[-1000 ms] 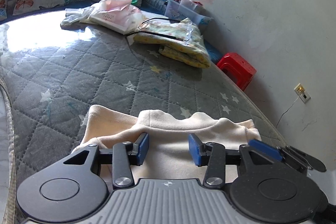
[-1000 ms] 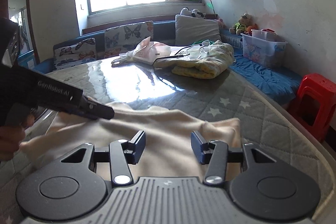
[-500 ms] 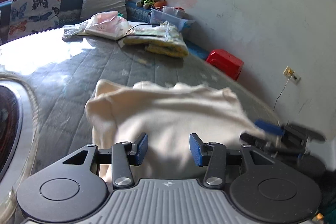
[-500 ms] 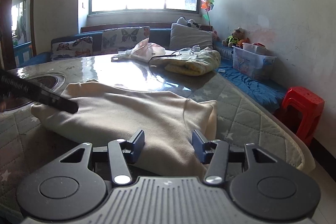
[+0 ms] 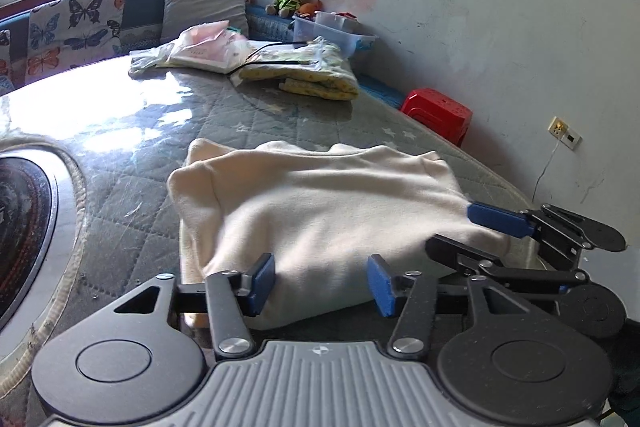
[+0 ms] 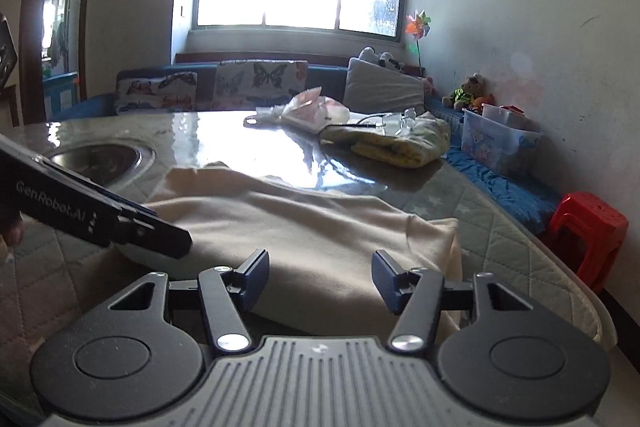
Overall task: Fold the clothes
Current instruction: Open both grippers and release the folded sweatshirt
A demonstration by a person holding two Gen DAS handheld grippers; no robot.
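A cream garment (image 5: 320, 203) lies folded over on the grey quilted table near its front edge; it also shows in the right wrist view (image 6: 304, 227). My left gripper (image 5: 322, 283) is open and empty at the garment's near edge, with no cloth between the pads. My right gripper (image 6: 320, 281) is open and empty at the same edge, further right. The right gripper shows at the right of the left wrist view (image 5: 480, 231), beside the garment's right corner. The left gripper's body shows at the left of the right wrist view (image 6: 100, 215).
A folded yellow cloth (image 5: 308, 75) and a pink-and-white bag (image 5: 204, 47) lie at the table's far side. A round metal basin (image 5: 20, 227) is set into the table at left. A red stool (image 5: 438, 111) and a plastic box (image 6: 496, 143) stand at right by the wall.
Both grippers have pulled back towards the near edge and risen. The cream garment, bunched close under them a second ago, now lies spread and folded further from both cameras.
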